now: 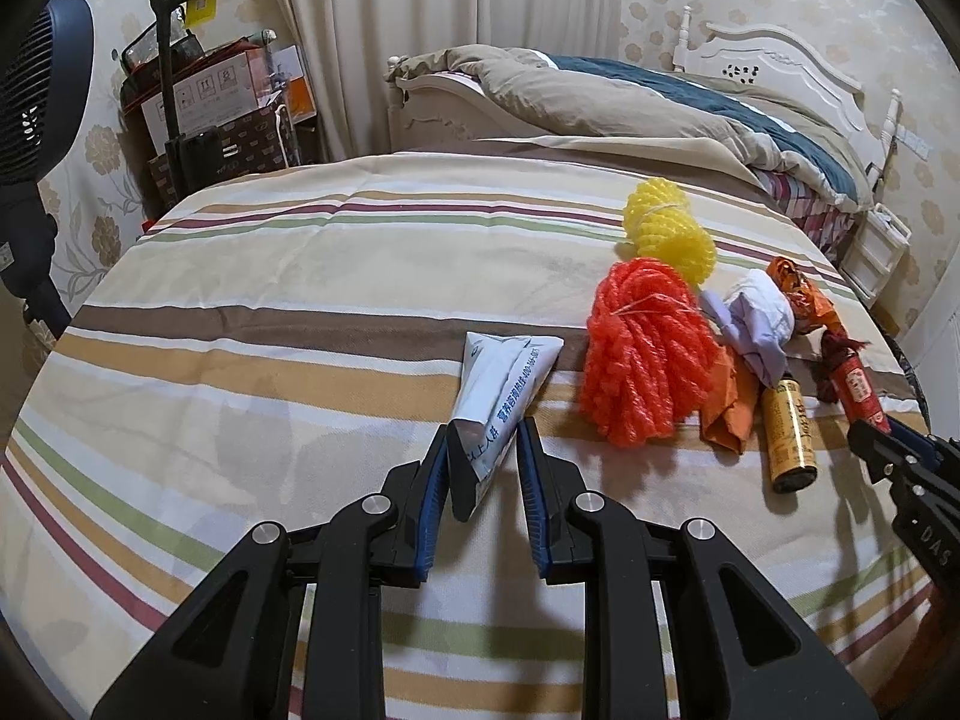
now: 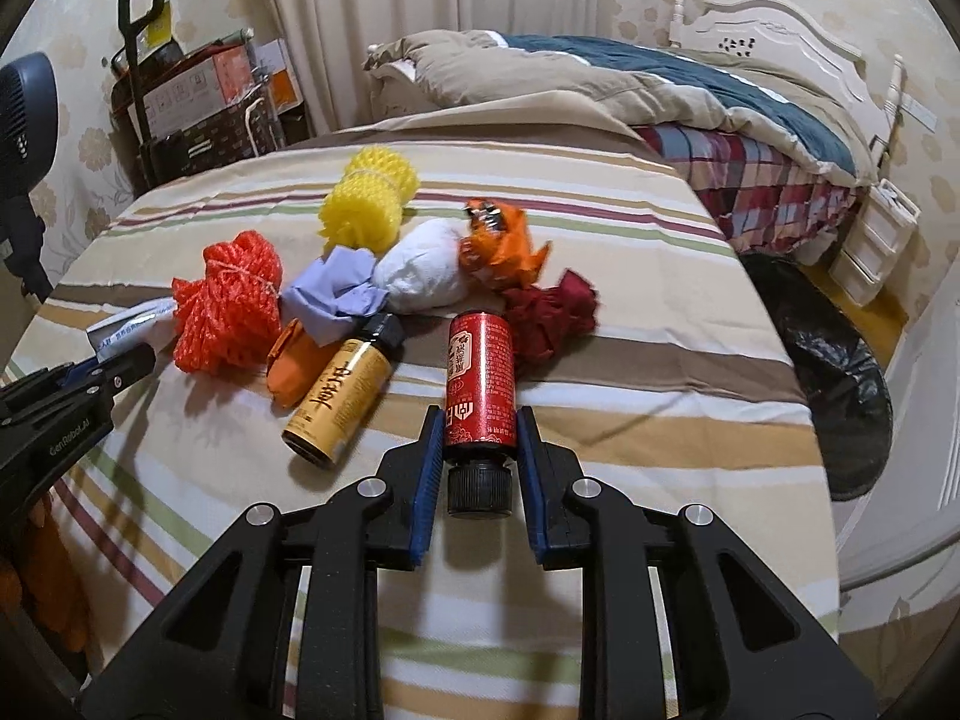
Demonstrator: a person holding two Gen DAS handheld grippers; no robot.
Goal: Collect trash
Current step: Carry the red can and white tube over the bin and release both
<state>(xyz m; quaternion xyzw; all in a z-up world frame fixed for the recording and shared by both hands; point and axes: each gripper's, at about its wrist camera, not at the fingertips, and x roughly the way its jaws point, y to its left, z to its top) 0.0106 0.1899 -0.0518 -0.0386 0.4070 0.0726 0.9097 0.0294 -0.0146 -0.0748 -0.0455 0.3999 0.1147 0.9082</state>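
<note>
Trash lies on a striped cloth. My left gripper is open around the near end of a white and blue paper packet; the left pad touches it, the right pad stands apart. My right gripper has its jaws against both sides of a red bottle with a black cap, lying on the cloth. Beside it lie a gold bottle, an orange-red foam net, a yellow foam net, a white wad, lilac paper and orange wrappers.
A black trash bag stands open on the floor to the right of the table. A bed with a rumpled quilt is behind. Boxes and a black trolley stand at the back left, a dark fan at the far left.
</note>
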